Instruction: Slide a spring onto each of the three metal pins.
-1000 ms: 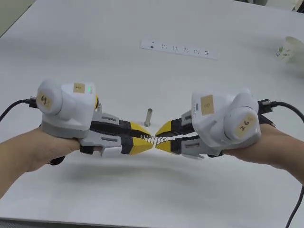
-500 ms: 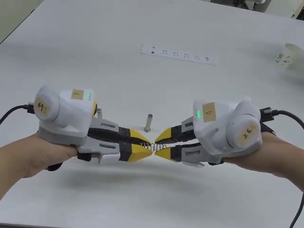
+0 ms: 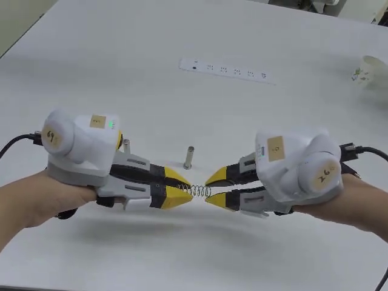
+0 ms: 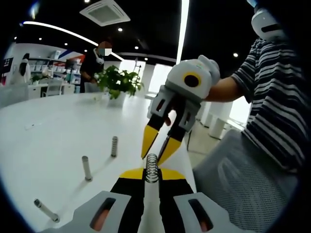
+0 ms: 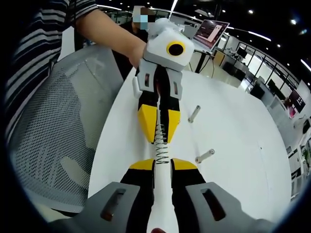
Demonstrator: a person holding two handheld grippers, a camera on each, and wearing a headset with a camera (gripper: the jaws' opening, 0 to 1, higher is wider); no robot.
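A small steel spring (image 3: 199, 192) hangs level above the white table (image 3: 182, 254), and my left gripper (image 3: 187, 194) is shut on its near end. In the left gripper view the spring (image 4: 151, 167) stands up from between my jaws. My right gripper (image 3: 210, 188) faces it tip to tip, open, with the spring's free end (image 5: 162, 150) reaching between its yellow fingers. A bare upright pin (image 3: 188, 157) stands just behind the tips. The left gripper view also has a ribbed pin (image 4: 114, 145) that seems to carry a spring, and a pin lying flat (image 4: 46, 209).
A white power strip (image 3: 227, 66) lies across the far middle of the table. A paper cup (image 3: 368, 65) stands at the far right edge. Cables trail from both grippers. A mesh chair (image 5: 53, 126) is close to the table's near edge.
My right gripper has drawn back a little to the right, so more of the spring shows between the two sets of tips. The left gripper still holds the spring.
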